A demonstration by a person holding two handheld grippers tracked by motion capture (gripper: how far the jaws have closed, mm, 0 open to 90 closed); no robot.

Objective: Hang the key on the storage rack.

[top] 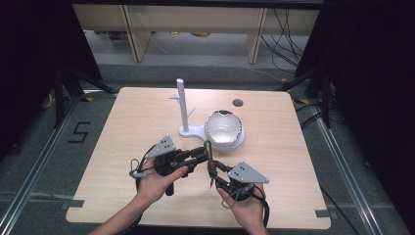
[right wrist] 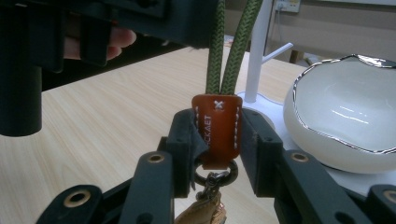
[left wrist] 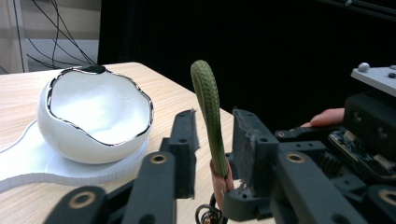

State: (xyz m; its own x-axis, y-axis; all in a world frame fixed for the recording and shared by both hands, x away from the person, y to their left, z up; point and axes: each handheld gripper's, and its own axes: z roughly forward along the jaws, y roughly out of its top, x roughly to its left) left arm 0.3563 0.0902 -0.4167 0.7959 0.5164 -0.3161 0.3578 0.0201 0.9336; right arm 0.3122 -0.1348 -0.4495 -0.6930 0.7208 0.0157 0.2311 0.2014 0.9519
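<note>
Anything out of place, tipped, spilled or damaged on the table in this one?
Nothing stands out. The white bowl sits upright on the white stand, whose post is straight. The right gripper clamps the brown leather tab of a keychain, and its green cord loop rises between the left gripper jaws. No spills or breakage show.

1. Stand (top: 185,128) is sitting on the bench (top: 122,127), toward its far middle, post upright.
2. Bowl (top: 223,128) is resting on the stand's base, right of the post.
3. Left claw (top: 204,155) is hovering in front of the stand, just left of the cord loop (top: 208,149).
4. Right claw (top: 214,171) is sitting right of and nearer than the left one, clamping the leather tab (right wrist: 217,130) below the loop.
5. Loop is standing up between the left claw's jaws; contact unclear.
6. Metal ring (right wrist: 212,176) is hanging under the tab.
</note>
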